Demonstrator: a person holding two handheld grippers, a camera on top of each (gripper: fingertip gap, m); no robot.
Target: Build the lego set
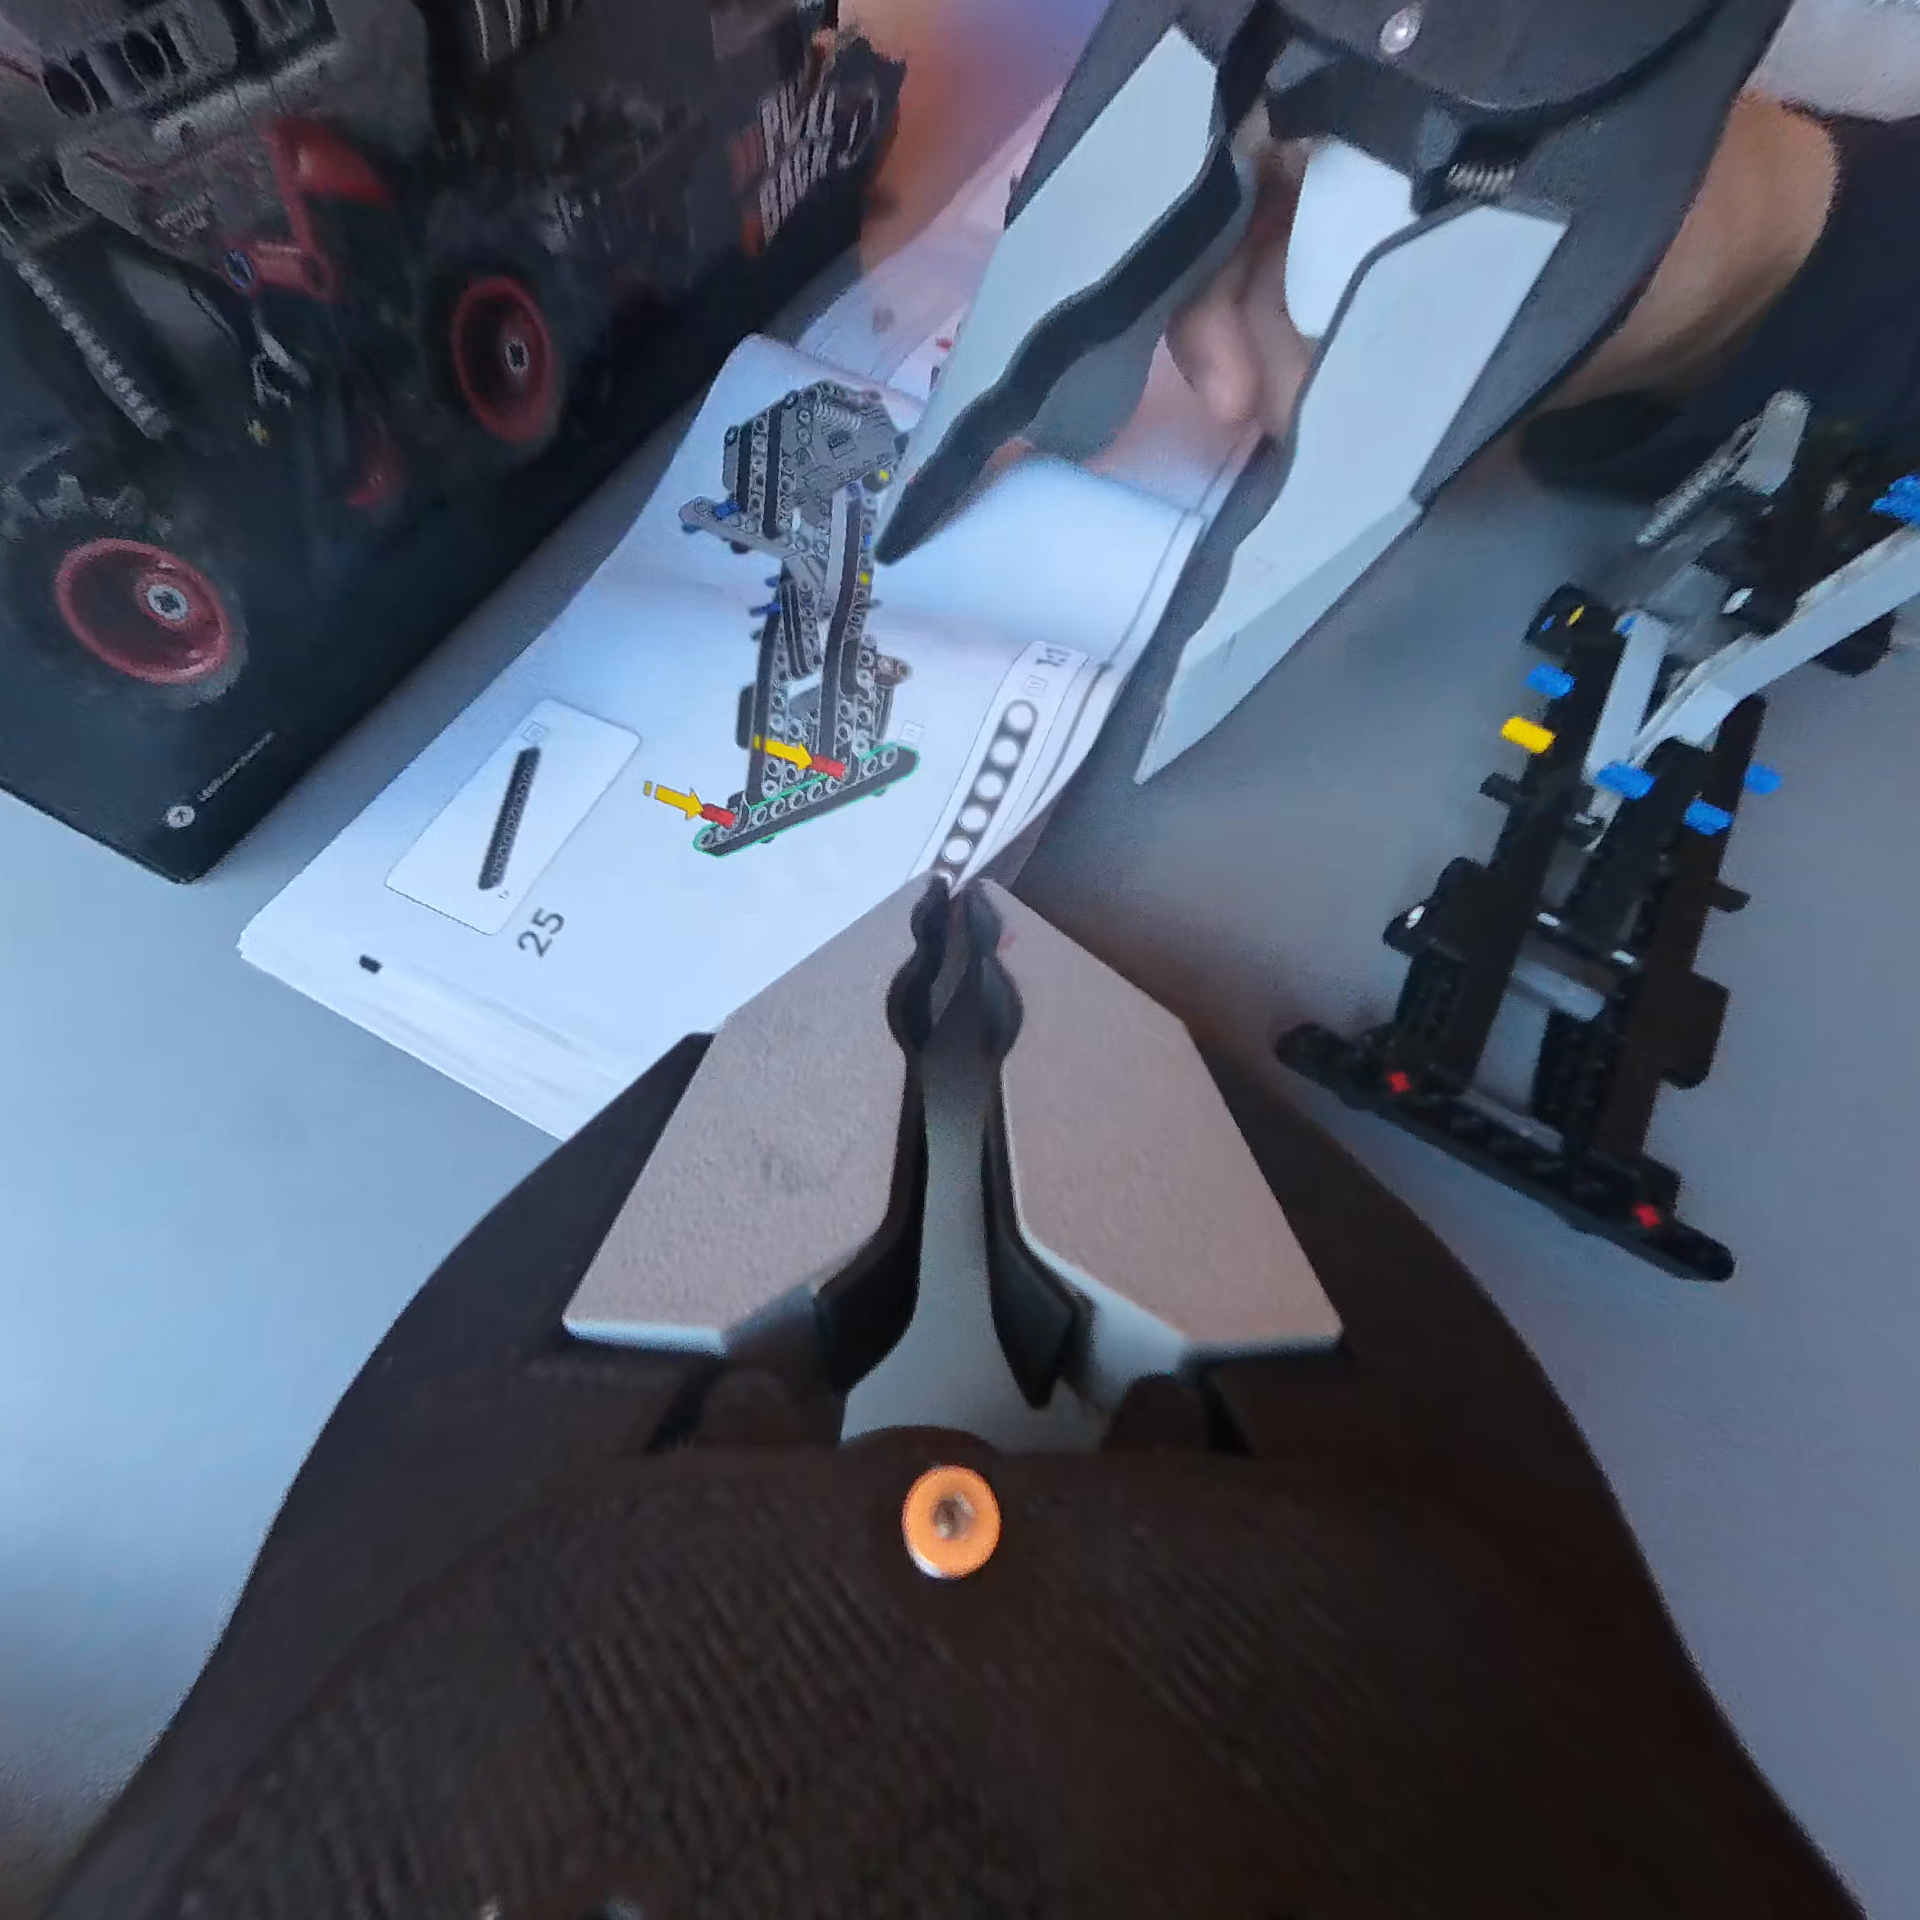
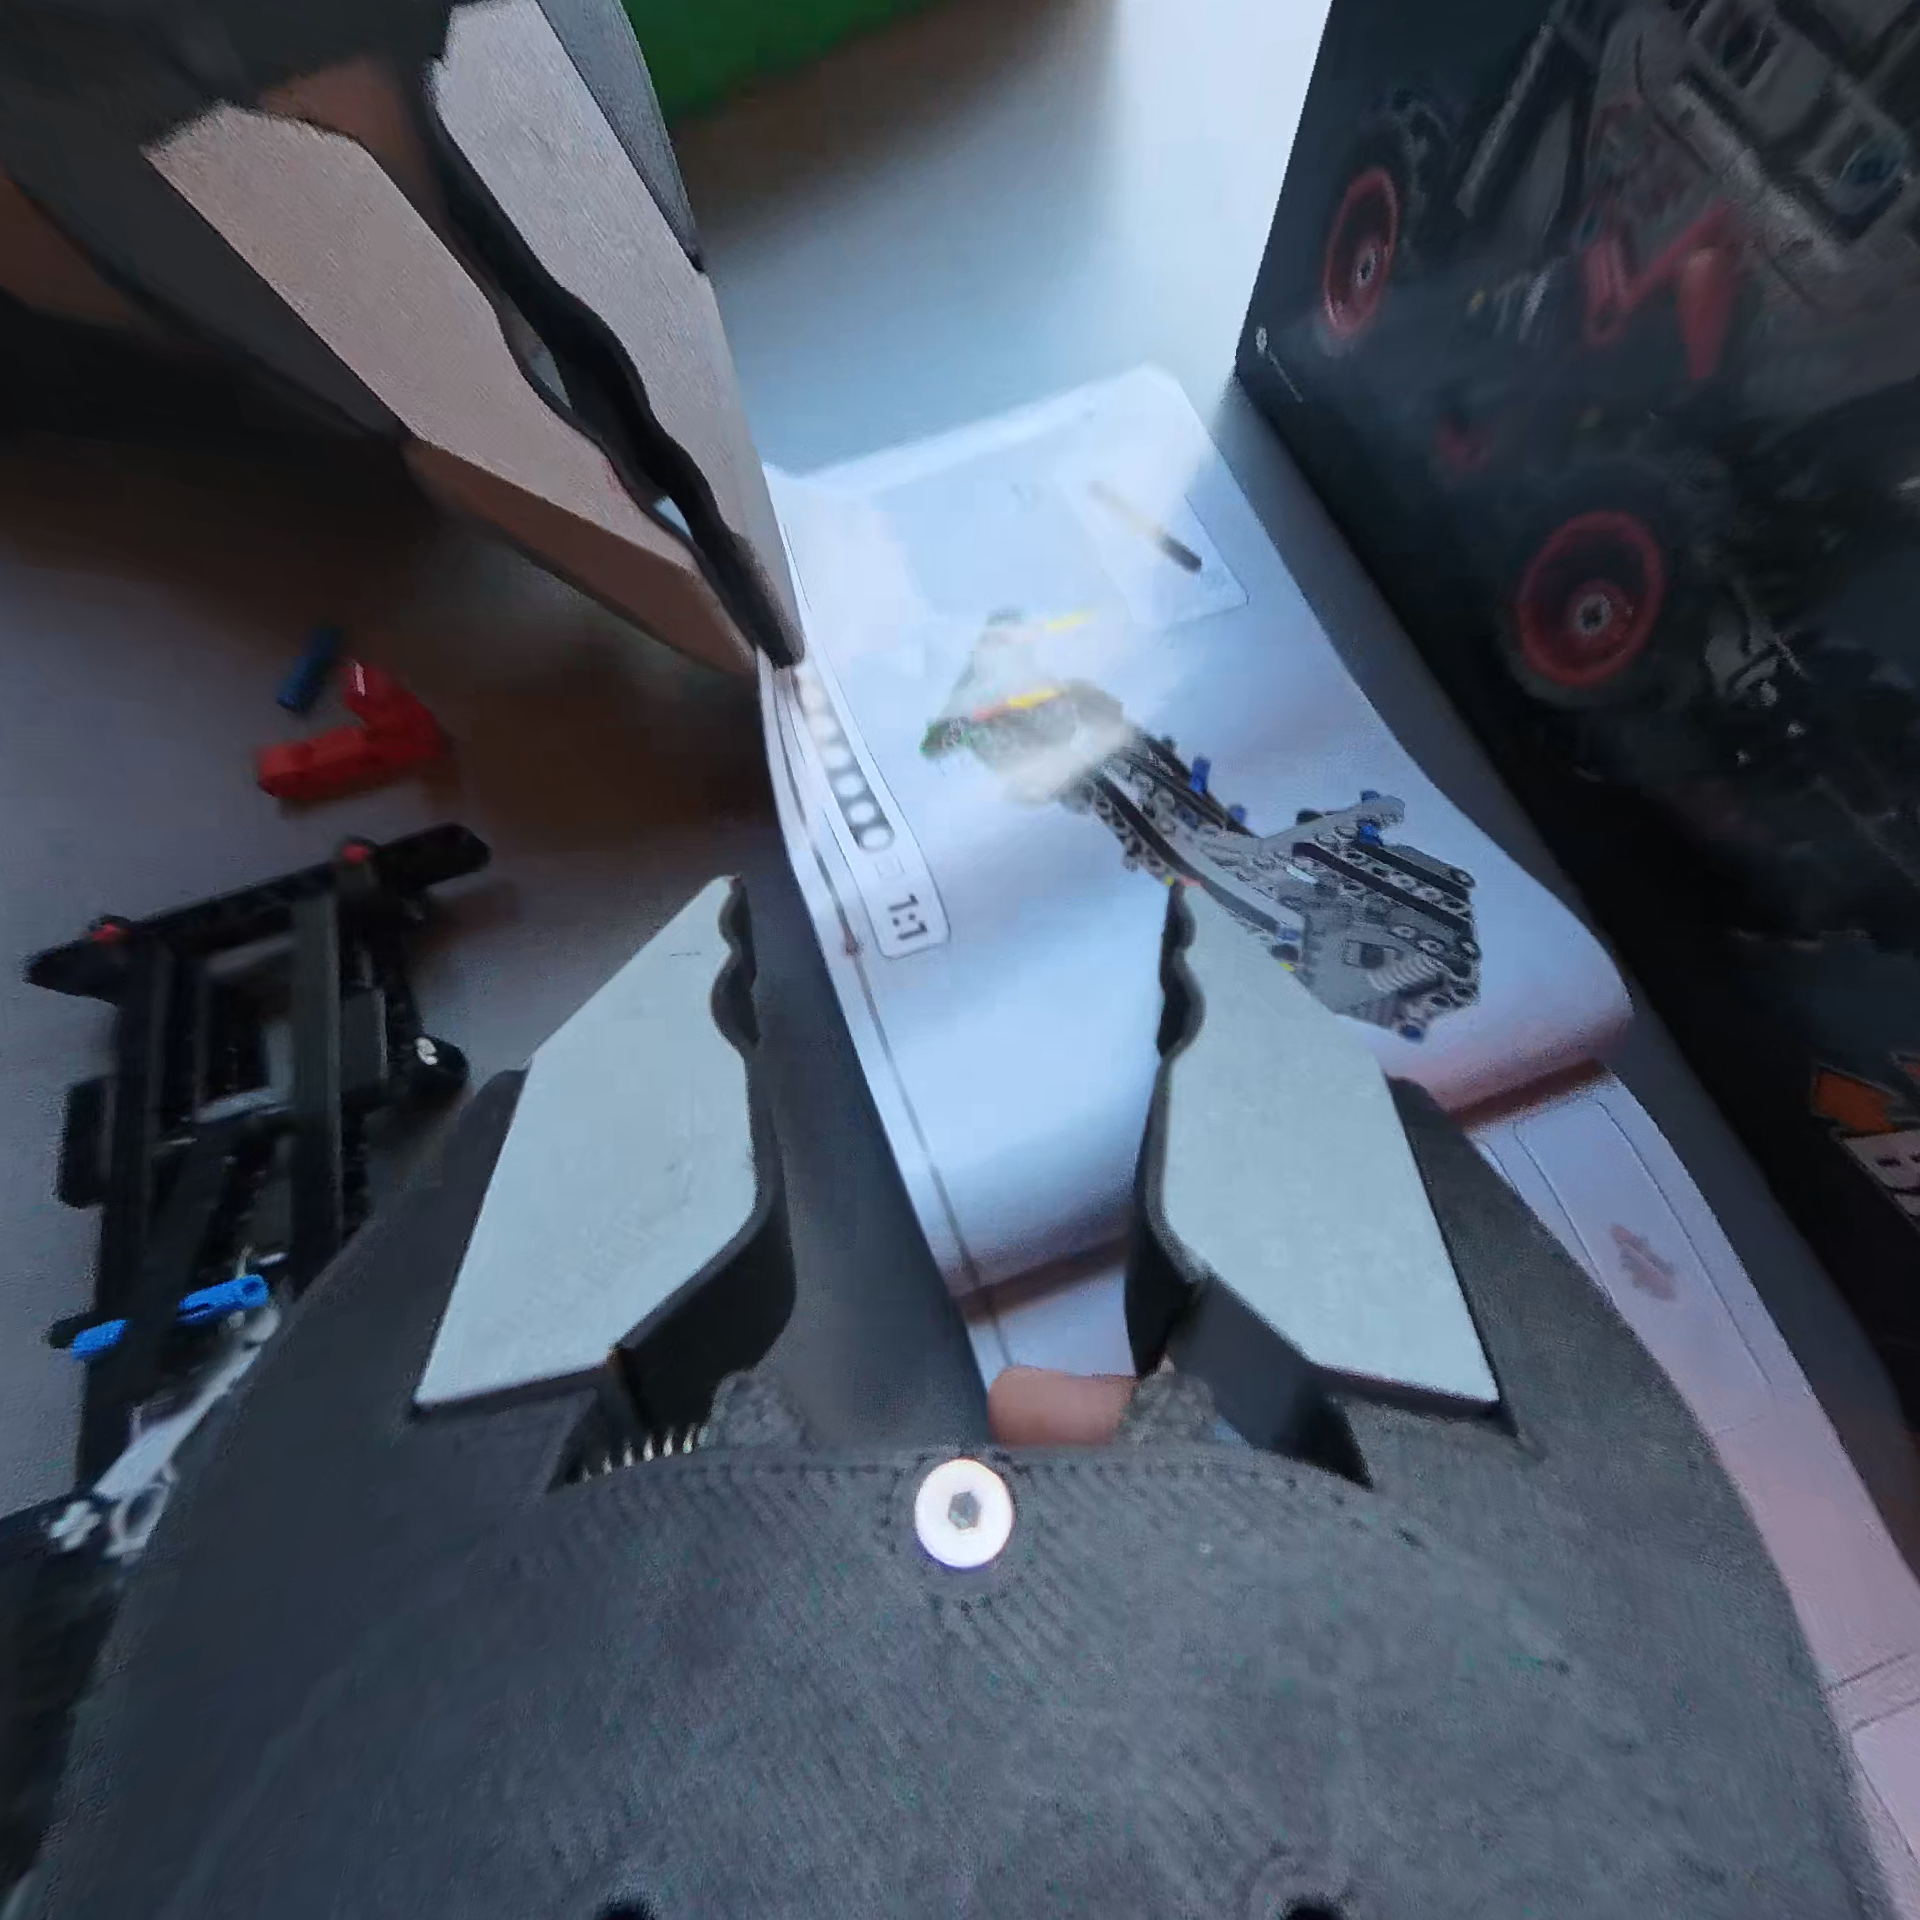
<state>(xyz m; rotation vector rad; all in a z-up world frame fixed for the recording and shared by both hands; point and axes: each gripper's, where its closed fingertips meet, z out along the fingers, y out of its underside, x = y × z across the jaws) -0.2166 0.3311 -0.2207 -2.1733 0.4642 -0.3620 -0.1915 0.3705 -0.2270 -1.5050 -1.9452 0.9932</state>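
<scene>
The open instruction booklet (image 1: 644, 831) lies on the grey table. My left gripper (image 1: 951, 904) is shut on the lifted corner of its right-hand page (image 1: 987, 800). In the right wrist view the left gripper's tip (image 2: 774, 634) pinches that page edge (image 2: 831, 810). My right gripper (image 2: 956, 914) is open and empty, hovering over the booklet (image 2: 1039, 1039). It also shows in the left wrist view (image 1: 1049, 634), above the booklet's far side. The partly built black model (image 1: 1538, 987) lies to the right of the booklet. It also shows in the right wrist view (image 2: 239, 1039).
The dark set box (image 1: 312, 312) stands along the booklet's far side and also shows in the right wrist view (image 2: 1610, 416). Loose red pieces (image 2: 353, 738) and a blue pin (image 2: 309, 670) lie on the table (image 2: 582, 790) near the model. A person's hand (image 1: 1236, 343) is behind the right gripper. The grippers' ends are close to 6 cm from one another.
</scene>
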